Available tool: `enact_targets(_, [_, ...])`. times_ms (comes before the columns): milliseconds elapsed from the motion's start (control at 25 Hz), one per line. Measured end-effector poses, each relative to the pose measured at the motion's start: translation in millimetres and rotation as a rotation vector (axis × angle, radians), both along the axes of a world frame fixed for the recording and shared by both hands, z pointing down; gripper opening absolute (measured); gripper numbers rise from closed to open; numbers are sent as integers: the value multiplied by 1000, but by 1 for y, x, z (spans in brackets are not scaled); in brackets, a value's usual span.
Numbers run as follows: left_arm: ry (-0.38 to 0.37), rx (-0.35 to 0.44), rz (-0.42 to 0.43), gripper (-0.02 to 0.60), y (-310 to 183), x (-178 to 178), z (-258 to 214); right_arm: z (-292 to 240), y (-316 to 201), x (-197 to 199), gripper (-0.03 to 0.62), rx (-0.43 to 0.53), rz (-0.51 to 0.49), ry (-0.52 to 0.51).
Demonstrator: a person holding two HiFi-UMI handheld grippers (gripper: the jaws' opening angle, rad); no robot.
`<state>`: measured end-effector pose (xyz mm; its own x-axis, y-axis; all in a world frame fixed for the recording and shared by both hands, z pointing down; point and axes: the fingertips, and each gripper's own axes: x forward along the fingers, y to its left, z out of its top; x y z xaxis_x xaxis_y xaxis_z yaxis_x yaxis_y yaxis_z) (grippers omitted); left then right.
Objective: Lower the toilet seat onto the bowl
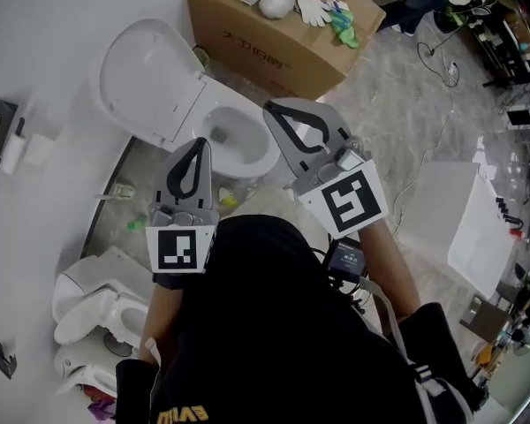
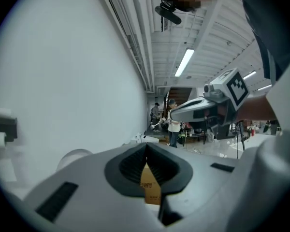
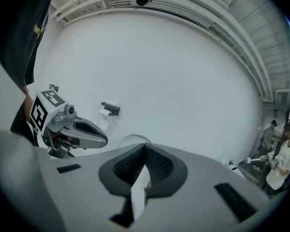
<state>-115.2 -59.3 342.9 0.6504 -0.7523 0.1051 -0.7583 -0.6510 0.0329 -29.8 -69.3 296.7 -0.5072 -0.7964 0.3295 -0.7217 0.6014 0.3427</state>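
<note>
looking down in the head view, i see the toilet seat (image 1: 146,76) standing upright, tipped back toward the wall, with the bowl (image 1: 267,153) open beneath it at the floor's edge along that wall. a cardboard box (image 1: 274,38) sits just beyond the bowl, and a second toilet (image 1: 97,303) stands by the wall nearer me. my left gripper (image 1: 197,144) and right gripper (image 1: 268,109) are both held up in front of my chest, over the bowl but well apart from the seat. neither touches anything.

in the left gripper view, my jaws meet at their tips (image 2: 146,147), fully closed with nothing clamped. the brown strip showing through the slot lower down looks like the box behind, not something held. my other tool (image 2: 173,115) floats at the right, pointing the same way.

in the right gripper view, the jaws are pressed together too (image 3: 145,147), empty. the pale sliver in the gap seems to be background. a rounded white edge (image 3: 131,140) just past the tips is probably the raised seat, though i cannot be sure. a paper holder (image 3: 110,108) hangs on the wall.

i judge that lowering has not begun; this is the approach. next i need to bring one closed gripper to the seat's top rim, hook behind it, pull it off the wall and ease it down, so it does not slam onto the bowl.
</note>
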Motion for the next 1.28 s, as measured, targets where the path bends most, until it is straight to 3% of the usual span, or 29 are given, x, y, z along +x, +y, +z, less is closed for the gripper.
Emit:
enact_targets(400, [20, 16, -1, 12, 6, 6, -15, 4, 15, 5, -8, -7, 29, -44])
enact_targets(1120, [28, 2, -8, 12, 6, 0, -6, 10, 16, 2, -6, -21, 5, 15])
enact_targets(1280, [14, -34, -34, 12, 3, -13, 14, 17, 13, 5, -8, -35, 2, 47])
